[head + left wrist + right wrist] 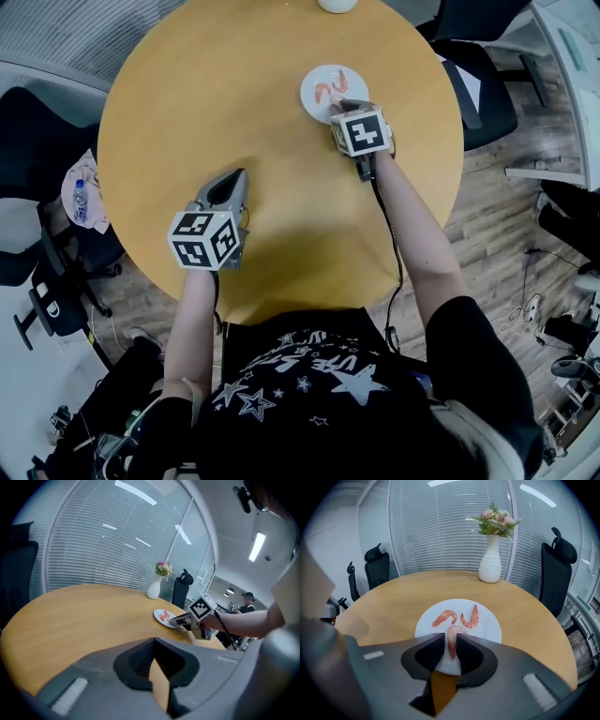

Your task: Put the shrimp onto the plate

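Grey right tool (450, 639) is at the near edge of the plate (488, 629), with its jaws narrowly apart. One pink shrimp (452, 633) lies between them on the plate. The pads look just clear of it, so no clamp. Two more shrimp lie just beyond it on the plate, the left one (445, 617) and the right one (471, 618), close together but apart. The plate sits on the far right part of the round wooden table (393, 597). A white vase (490, 566) with flowers stands at the table's far edge. Left tool (154, 641) is over the near left of the table, well apart from the plate, with its jaw tips together and nothing between them.
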Action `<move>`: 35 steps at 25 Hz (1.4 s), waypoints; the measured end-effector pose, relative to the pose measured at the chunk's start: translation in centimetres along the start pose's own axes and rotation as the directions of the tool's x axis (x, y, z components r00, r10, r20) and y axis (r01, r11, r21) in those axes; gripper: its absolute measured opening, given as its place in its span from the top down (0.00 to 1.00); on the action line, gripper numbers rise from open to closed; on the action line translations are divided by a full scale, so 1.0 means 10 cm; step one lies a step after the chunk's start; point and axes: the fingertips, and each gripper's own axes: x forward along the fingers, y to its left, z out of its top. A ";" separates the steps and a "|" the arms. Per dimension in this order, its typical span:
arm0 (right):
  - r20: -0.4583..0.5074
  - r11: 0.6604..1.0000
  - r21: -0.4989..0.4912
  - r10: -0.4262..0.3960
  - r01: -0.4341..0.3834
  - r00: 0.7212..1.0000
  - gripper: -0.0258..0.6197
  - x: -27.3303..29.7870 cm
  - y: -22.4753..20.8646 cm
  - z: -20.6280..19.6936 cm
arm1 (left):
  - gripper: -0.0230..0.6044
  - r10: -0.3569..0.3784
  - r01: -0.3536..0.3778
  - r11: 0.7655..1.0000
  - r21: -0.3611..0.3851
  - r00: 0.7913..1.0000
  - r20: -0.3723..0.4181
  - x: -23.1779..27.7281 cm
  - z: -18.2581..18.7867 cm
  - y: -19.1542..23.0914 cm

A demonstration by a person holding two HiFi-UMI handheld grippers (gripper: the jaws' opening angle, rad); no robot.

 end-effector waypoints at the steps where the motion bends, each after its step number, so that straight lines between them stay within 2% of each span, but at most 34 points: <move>1: 0.002 1.000 0.005 0.005 -0.005 1.000 0.83 0.00 0.01 0.00 | 0.96 0.004 -0.004 1.000 -0.001 1.000 0.001 -0.02 0.00 0.01; 6: 0.010 1.000 0.018 0.008 -0.009 1.000 0.78 0.00 -0.01 0.00 | 0.96 0.024 -0.024 0.999 -0.022 1.000 0.004 -0.10 -0.03 0.07; 13: 0.039 0.997 0.071 -0.031 0.028 0.999 0.78 -0.19 0.04 0.01 | 0.96 0.019 -0.018 0.999 -0.030 1.000 0.023 -0.24 -0.03 0.12; 24: 0.105 0.988 0.122 -0.111 0.098 0.988 0.78 -0.78 0.24 0.08 | 0.96 -0.063 0.063 0.998 -0.004 0.995 0.074 -0.52 0.04 0.08; 35: 0.159 0.959 0.232 -0.205 0.165 0.966 0.78 -1.47 0.74 -0.20 | 0.96 -0.193 0.187 0.980 0.065 0.977 0.086 -1.06 0.01 0.00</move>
